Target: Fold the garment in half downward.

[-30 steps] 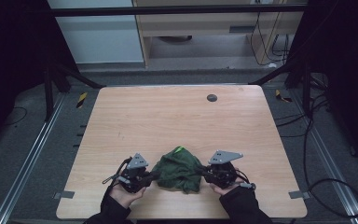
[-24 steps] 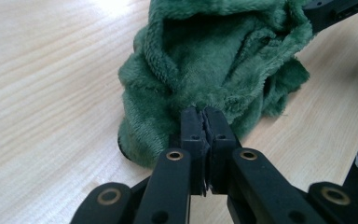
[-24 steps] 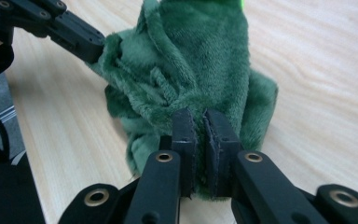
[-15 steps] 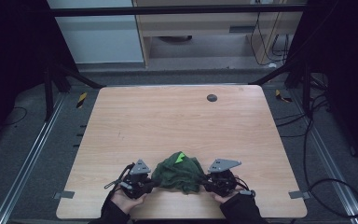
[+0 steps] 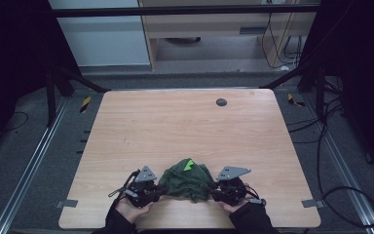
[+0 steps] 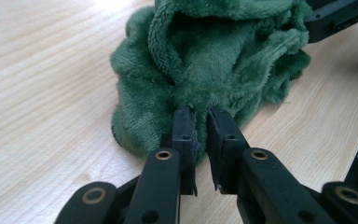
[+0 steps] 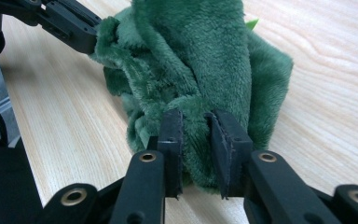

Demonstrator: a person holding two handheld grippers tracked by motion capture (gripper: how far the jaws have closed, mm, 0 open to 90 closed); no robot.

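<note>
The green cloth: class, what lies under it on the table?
The green cloth rests bunched on the bare wooden table. Around its edges only wood grain shows; whatever lies beneath its folds is covered and cannot be seen.

Counter (image 5: 185, 122) — bare wood from the middle to the far edge, open to passage; one small dark disc (image 5: 221, 102) near the far edge. Near edge: green cloth (image 5: 187, 179) heaped between left hand-held gripper (image 5: 159, 190) and right hand-held gripper (image 5: 213, 193) — blocks the direct path between them.
</note>
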